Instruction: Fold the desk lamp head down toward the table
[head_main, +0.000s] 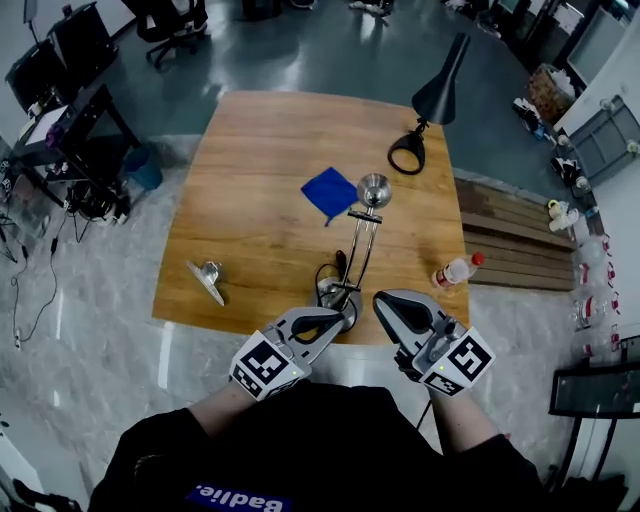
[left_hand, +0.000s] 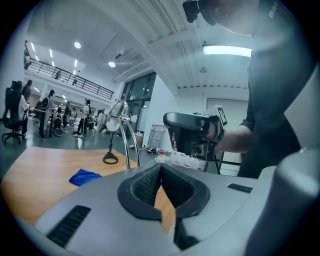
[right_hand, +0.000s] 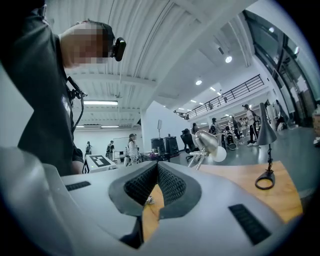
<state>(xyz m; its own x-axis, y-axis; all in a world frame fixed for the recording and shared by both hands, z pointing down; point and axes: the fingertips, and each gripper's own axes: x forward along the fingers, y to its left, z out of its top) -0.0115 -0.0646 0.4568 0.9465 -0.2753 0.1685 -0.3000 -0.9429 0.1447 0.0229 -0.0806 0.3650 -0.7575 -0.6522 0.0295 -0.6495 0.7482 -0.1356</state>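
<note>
A silver desk lamp stands at the table's near edge, its round base (head_main: 335, 292) close to me. Its twin rods rise to the dome head (head_main: 374, 190), which is raised above the table. My left gripper (head_main: 345, 319) is shut and empty just at the near side of the base. My right gripper (head_main: 386, 306) is shut and empty a little right of the base. In the left gripper view the lamp head (left_hand: 118, 109) is up at the left, beyond the shut left gripper (left_hand: 160, 167). The right gripper view has the head (right_hand: 210, 142) ahead of the shut right gripper (right_hand: 157, 167).
On the wooden table (head_main: 250, 150) lie a blue cloth (head_main: 331, 193), a black lamp (head_main: 440, 90) with ring base (head_main: 407, 153) at the far right, a red-capped bottle (head_main: 457, 270) near the right edge and a small silver object (head_main: 208, 278) at the near left. Office chairs and desks stand beyond.
</note>
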